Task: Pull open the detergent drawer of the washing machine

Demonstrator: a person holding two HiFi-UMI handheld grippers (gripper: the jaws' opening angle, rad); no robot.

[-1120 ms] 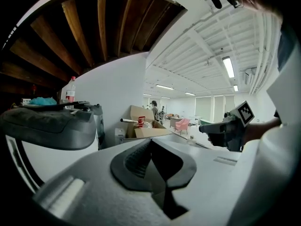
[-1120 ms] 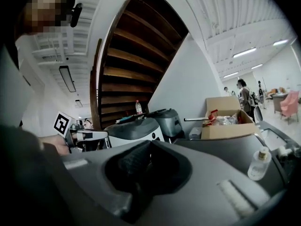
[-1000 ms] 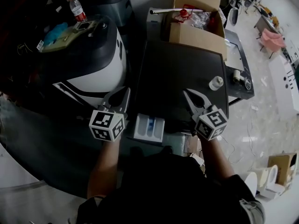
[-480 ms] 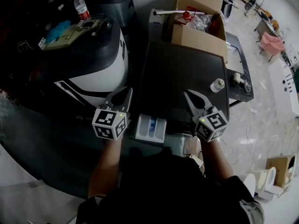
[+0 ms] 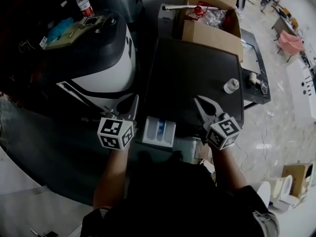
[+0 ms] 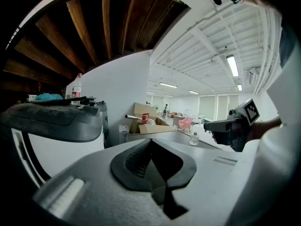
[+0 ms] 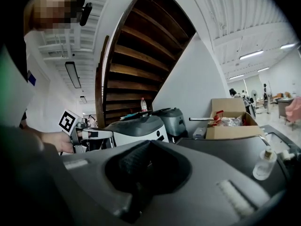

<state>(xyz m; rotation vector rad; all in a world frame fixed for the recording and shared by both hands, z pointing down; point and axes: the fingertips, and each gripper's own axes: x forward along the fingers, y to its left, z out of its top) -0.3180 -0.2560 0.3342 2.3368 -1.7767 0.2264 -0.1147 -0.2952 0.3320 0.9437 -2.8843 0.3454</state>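
Note:
The washing machine's dark top (image 5: 197, 73) fills the middle of the head view. Its detergent drawer (image 5: 159, 131), white with a blue compartment, stands pulled out at the front edge, between my two grippers. My left gripper (image 5: 133, 100) is just left of the drawer, shut and empty, not touching it. My right gripper (image 5: 197, 100) hovers over the washer's front right part, also shut with nothing in it. In the left gripper view the jaws (image 6: 153, 142) are closed together, and so are those in the right gripper view (image 7: 148, 145).
A white and black machine (image 5: 98, 68) stands close on the left, with a water bottle (image 5: 83, 2) behind it. A small bottle (image 5: 230, 86) sits on the washer's right side. An open cardboard box (image 5: 212, 31) is at the back.
The left gripper has sunk slightly beside the drawer. The right gripper has kept still, and the drawer stands out as before.

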